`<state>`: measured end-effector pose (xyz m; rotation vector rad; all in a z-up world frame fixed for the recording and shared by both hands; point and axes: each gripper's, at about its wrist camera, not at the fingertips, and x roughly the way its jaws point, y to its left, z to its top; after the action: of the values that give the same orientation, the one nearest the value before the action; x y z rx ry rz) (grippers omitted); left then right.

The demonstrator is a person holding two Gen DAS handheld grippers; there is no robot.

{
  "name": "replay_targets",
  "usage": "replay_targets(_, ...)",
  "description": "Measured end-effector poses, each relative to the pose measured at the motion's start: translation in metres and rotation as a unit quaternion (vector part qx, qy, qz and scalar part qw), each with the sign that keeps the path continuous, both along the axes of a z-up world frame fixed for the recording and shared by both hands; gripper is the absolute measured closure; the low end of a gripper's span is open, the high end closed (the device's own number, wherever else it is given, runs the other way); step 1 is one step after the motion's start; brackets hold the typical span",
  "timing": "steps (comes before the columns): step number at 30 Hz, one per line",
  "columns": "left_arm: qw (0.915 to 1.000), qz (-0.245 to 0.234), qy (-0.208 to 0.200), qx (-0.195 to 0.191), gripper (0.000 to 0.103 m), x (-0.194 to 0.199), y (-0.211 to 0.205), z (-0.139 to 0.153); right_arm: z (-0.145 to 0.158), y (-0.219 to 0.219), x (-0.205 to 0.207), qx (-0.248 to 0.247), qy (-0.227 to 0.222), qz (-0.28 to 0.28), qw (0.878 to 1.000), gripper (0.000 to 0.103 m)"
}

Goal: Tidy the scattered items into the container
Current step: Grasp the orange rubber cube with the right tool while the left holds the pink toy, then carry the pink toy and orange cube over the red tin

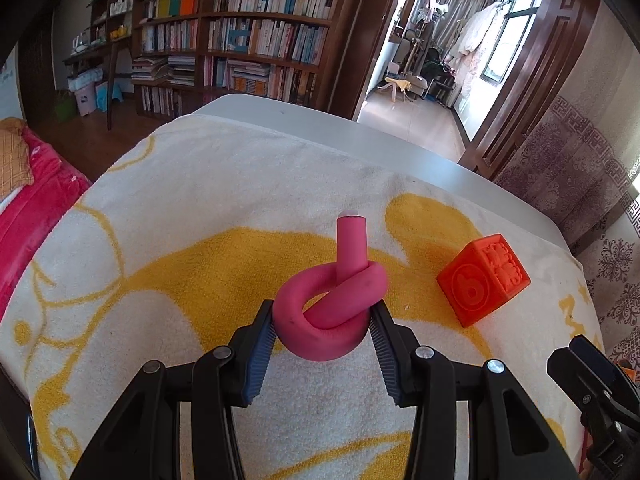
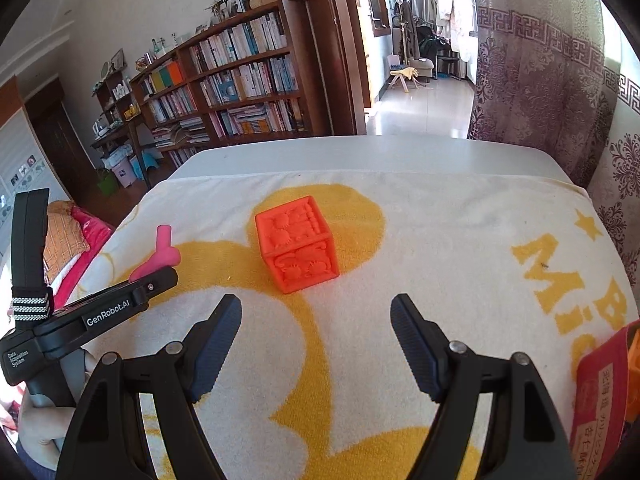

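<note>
A pink foam tube tied in a knot (image 1: 328, 308) lies on the white and yellow towel (image 1: 200, 220). My left gripper (image 1: 323, 322) is shut on the knot, one pad on each side. The knot's end also sticks up in the right wrist view (image 2: 160, 256), behind the left gripper's body (image 2: 108, 312). An orange embossed cube (image 2: 298, 244) stands on the towel just ahead of my right gripper (image 2: 316, 316), which is open and empty. The cube also shows in the left wrist view (image 1: 482, 278), right of the knot. A red box (image 2: 600, 392) sits at the right edge.
The towel covers a white table (image 1: 400, 140) whose far edge lies beyond the objects. A bookshelf (image 1: 248, 40) stands behind, a patterned curtain (image 2: 540, 80) to the right, and red bedding (image 1: 32, 208) to the left. My right gripper's tip (image 1: 588, 380) is at the left view's lower right.
</note>
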<state>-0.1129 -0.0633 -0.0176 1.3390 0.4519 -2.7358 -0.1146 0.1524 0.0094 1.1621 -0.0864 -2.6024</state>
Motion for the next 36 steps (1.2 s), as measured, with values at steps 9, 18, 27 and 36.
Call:
replay_targets(9,0.9998,-0.004,-0.011,-0.016,0.055,-0.004,0.005,-0.008,-0.019,-0.028,-0.059,0.023,-0.028,0.009,0.999,0.023)
replay_targets(18,0.9996,-0.004,-0.020,-0.020,0.055,-0.006,0.006,-0.014,-0.035,-0.037,-0.072,0.016,-0.045,0.026,0.999,0.042)
replay_targets(27,0.9993,-0.018,-0.014,-0.028,0.055,-0.002,0.016,-0.012,-0.019,-0.007,-0.032,-0.012,-0.031,0.019,0.999,0.043)
replay_targets(36,0.9972,-0.051,0.018,-0.052,0.055,0.011,0.046,0.008,0.006,0.035,0.039,-0.022,0.002,0.012,1.000,0.043)
